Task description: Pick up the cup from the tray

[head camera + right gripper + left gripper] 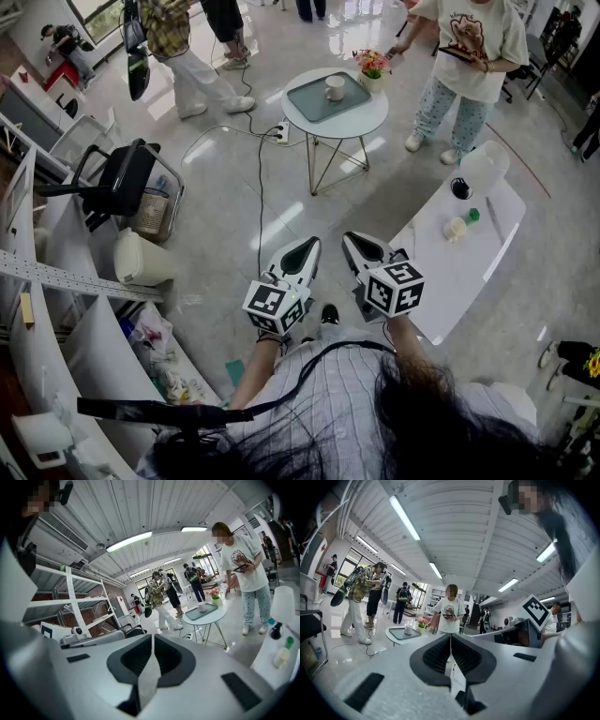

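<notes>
A white cup [335,87] stands on a grey-green tray [314,101] atop a small round white table [361,120], far ahead of me across the floor. My left gripper [305,247] and right gripper [360,242] are held side by side close to my body, well short of that table. Both are shut with nothing between their jaws. The left gripper view shows the cup [408,629] and tray [401,633] small in the distance beyond the left gripper [451,637]. In the right gripper view the cup [202,607] sits on the tray [204,612] beyond the right gripper [153,637].
A flower pot [372,69] shares the round table. A person in a white T-shirt [469,47] stands just right of it, another person [183,42] to its left. A cable and power strip [280,134] cross the floor. Black chair [122,178], white bin [141,258], long white table [459,258].
</notes>
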Demonstrator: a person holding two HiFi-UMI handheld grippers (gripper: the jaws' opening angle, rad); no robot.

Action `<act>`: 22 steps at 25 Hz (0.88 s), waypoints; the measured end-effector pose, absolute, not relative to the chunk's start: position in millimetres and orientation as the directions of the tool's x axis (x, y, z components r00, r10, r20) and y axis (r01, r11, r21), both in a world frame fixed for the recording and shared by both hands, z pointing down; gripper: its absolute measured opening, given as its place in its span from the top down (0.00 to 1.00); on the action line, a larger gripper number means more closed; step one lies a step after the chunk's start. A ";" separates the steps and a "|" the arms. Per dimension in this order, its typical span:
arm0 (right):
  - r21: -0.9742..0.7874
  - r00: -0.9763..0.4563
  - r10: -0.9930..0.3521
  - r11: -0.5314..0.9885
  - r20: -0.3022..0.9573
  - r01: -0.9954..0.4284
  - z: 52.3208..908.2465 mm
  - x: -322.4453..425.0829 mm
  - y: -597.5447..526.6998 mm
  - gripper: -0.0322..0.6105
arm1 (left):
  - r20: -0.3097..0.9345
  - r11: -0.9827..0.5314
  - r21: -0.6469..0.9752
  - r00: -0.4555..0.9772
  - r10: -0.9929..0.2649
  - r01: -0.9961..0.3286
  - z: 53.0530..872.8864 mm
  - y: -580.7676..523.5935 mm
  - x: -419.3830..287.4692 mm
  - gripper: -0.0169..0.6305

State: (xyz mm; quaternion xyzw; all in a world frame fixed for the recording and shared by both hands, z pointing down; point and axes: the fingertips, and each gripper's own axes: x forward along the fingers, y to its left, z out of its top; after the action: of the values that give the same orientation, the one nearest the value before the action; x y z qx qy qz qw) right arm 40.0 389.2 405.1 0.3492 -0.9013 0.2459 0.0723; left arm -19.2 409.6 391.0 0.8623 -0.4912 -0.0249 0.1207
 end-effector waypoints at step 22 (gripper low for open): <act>-0.434 -0.760 -0.579 0.628 0.296 -0.646 421.6 55.9 320.7 0.89 | 0.128 -0.483 0.246 0.522 -0.843 -0.841 409.2 339.1 0.3 0.95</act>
State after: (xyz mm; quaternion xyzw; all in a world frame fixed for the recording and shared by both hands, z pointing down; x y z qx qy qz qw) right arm 55.9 320.7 421.6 0.3403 -0.8999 0.2652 0.0639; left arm 0.3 339.1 409.2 0.8611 -0.4889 -0.0051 0.1398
